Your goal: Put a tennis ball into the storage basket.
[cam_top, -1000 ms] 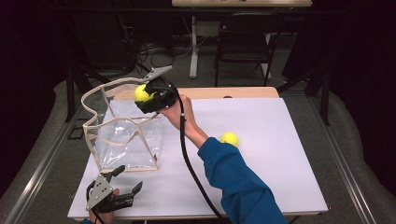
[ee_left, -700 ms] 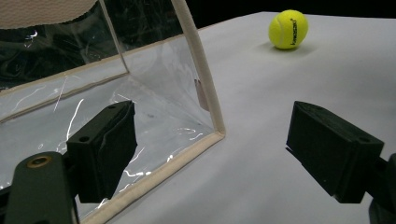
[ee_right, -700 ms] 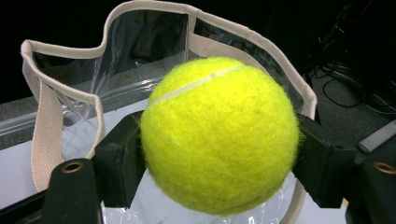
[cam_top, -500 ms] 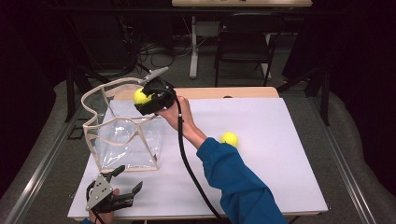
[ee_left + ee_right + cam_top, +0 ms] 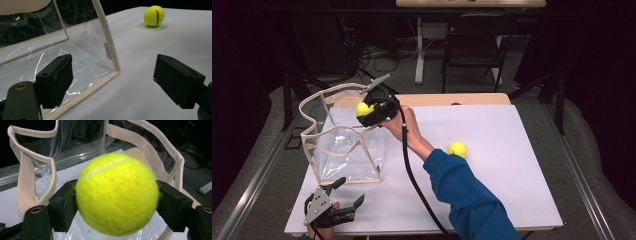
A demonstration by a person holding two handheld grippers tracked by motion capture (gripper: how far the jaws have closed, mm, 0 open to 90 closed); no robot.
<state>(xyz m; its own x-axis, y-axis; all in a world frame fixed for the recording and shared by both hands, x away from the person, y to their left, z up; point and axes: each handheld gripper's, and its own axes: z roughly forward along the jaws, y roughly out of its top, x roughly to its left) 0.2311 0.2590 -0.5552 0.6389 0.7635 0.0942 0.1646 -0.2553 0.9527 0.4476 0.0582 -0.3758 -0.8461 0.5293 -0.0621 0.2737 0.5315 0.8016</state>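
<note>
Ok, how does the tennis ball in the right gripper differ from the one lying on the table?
The held ball sits between the jaws of the right gripper, which have just been opening; the loose ball touches no gripper. The held ball hangs above the open top of the clear bag; the loose ball rests on the white table, right of the bag. Both are yellow tennis balls of like size.

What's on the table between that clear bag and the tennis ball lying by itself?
Nothing rests there: between the clear bag and the loose tennis ball lies bare white table, shown in the left gripper view.
</note>
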